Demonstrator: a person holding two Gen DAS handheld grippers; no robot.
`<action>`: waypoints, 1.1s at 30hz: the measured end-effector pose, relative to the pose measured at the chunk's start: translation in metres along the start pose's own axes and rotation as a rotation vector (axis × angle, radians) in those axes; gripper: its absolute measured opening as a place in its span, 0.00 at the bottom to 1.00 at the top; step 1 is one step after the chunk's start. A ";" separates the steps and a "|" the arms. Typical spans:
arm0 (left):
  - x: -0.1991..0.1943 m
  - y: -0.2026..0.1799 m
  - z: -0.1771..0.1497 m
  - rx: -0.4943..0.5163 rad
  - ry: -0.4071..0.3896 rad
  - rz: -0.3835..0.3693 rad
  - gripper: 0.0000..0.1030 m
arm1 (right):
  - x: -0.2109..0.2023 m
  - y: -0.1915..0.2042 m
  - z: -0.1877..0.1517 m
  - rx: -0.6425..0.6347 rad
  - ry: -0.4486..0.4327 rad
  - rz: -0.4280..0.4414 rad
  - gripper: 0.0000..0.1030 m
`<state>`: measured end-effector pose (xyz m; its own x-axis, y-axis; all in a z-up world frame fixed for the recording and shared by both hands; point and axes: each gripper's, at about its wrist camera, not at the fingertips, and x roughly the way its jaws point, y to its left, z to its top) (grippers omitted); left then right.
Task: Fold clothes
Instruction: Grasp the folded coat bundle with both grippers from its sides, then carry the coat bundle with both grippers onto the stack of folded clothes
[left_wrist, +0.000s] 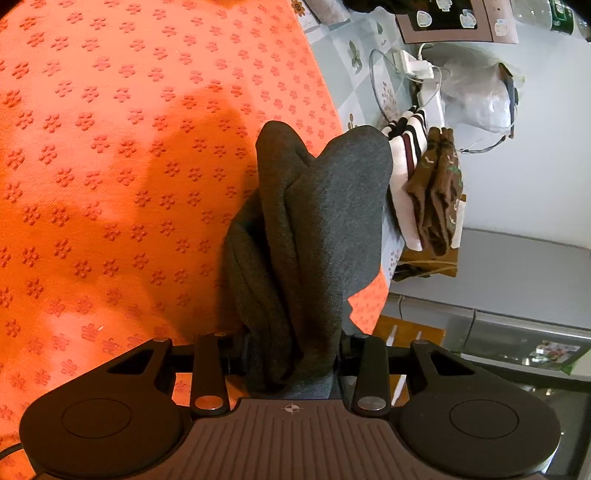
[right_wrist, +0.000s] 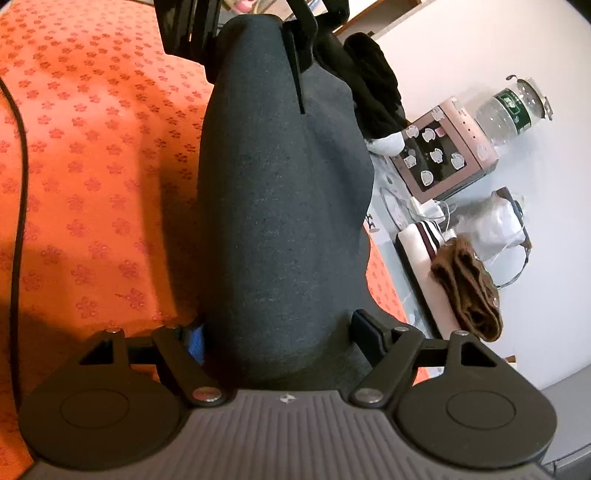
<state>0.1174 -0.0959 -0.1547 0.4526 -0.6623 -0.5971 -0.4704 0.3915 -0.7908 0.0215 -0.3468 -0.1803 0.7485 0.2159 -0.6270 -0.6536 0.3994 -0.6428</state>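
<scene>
A dark grey garment (left_wrist: 314, 229) is bunched in thick folds between the fingers of my left gripper (left_wrist: 291, 354), which is shut on it above the orange flower-patterned cloth (left_wrist: 110, 166). In the right wrist view the same grey garment (right_wrist: 280, 221) stretches taut from my right gripper (right_wrist: 277, 339), which is shut on its near end, up to the left gripper (right_wrist: 258, 44) at the top. The garment hides the fingertips of both grippers.
At the right table edge lie a folded white striped garment (left_wrist: 400, 155) and a folded brown garment (left_wrist: 439, 192), seen also in the right wrist view (right_wrist: 469, 291). Behind them are a charger with cable (left_wrist: 413, 66), a plastic bag (left_wrist: 476, 96), a pink box (right_wrist: 443, 155) and a water bottle (right_wrist: 509, 107).
</scene>
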 end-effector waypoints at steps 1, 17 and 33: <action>0.000 -0.002 0.000 0.006 0.000 0.002 0.39 | 0.001 0.000 0.000 -0.013 0.004 0.004 0.61; -0.016 -0.158 -0.013 0.523 -0.102 0.015 0.34 | -0.037 -0.131 0.033 -0.198 -0.036 -0.162 0.21; 0.035 -0.372 0.048 0.665 -0.242 -0.157 0.34 | 0.023 -0.355 0.027 -0.396 -0.131 -0.442 0.22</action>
<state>0.3445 -0.2344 0.1119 0.6683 -0.6128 -0.4217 0.1397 0.6602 -0.7380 0.2734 -0.4597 0.0450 0.9497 0.2232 -0.2195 -0.2502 0.1199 -0.9607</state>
